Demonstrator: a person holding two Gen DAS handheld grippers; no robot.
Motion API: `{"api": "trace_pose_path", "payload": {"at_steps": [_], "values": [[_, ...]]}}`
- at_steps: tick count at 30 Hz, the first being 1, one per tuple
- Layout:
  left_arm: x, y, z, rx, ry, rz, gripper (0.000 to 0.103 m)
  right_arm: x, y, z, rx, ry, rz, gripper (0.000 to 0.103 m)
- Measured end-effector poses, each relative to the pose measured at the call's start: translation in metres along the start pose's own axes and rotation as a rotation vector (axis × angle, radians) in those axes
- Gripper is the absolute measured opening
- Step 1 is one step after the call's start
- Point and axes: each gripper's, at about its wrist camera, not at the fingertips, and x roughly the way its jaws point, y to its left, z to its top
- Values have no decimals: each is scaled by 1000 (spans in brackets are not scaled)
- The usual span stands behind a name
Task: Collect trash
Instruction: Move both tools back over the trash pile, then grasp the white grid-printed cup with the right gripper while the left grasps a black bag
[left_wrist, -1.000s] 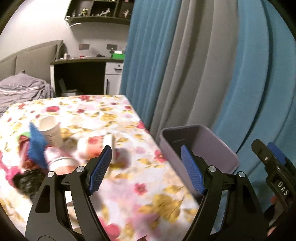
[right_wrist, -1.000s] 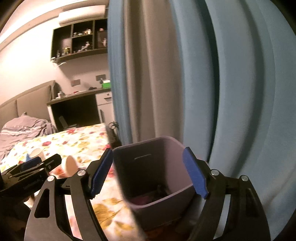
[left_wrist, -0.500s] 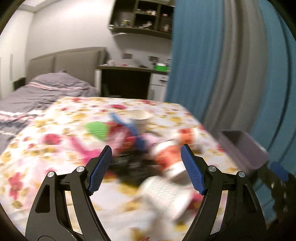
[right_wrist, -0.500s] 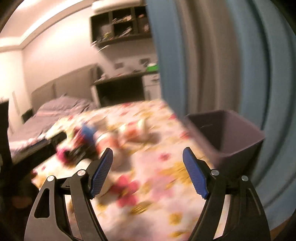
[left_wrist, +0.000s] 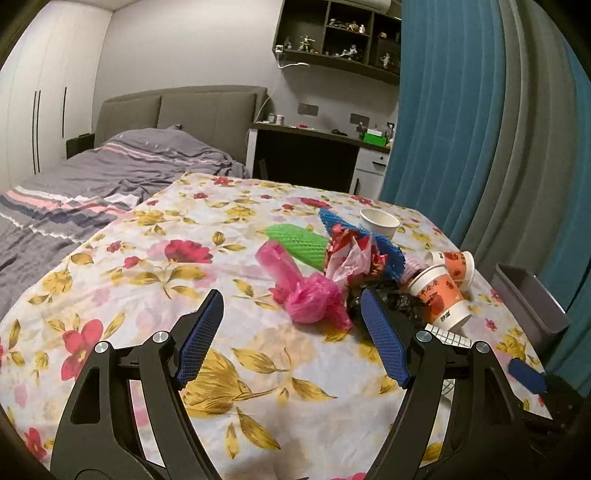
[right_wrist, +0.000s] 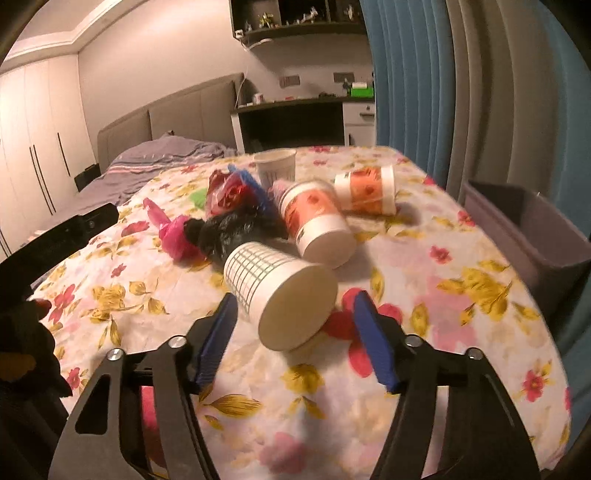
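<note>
A pile of trash lies on the floral tablecloth (left_wrist: 155, 266): a pink plastic bag (left_wrist: 314, 299), a green foam net (left_wrist: 299, 242), a blue foam net (left_wrist: 384, 247), a black bag (right_wrist: 236, 230), and several paper cups. My left gripper (left_wrist: 291, 332) is open and empty, just short of the pink bag. My right gripper (right_wrist: 295, 332) is open, with a toppled grid-pattern cup (right_wrist: 280, 295) lying just beyond its fingertips. Two orange-print cups (right_wrist: 317, 221) lie on their sides behind it. A white cup (right_wrist: 276, 167) stands upright at the back.
A grey bin (right_wrist: 528, 229) stands off the table's right edge, also in the left wrist view (left_wrist: 528, 299), in front of blue and grey curtains (left_wrist: 480, 129). A bed (left_wrist: 92, 181) is on the left, and a desk (left_wrist: 314, 155) at the back.
Both grippers have swung left from the bin and curtains to face the trash pile on the table. Both remain open and empty.
</note>
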Motion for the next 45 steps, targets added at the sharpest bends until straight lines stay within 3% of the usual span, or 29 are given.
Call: {"api": "trace_pose_path", "payload": {"at_steps": [10, 15, 20, 29, 38, 45], "values": [[5, 1, -3, -8, 15, -21, 75, 13, 9, 2, 14, 34, 45, 42], [9, -7, -5, 10, 28, -40, 75, 19, 11, 4, 18, 55, 86, 19], [18, -19, -8, 29, 58, -73, 75, 18, 13, 0, -3, 63, 112, 3], [49, -58, -10, 56, 150, -164, 75, -13, 2, -5, -44, 10, 88, 3], [94, -84, -9, 22, 260, -201, 74, -37, -24, -6, -26, -27, 34, 3], [109, -80, -17, -25, 319, -208, 41, -40, -36, -4, -7, -34, 28, 3]]}}
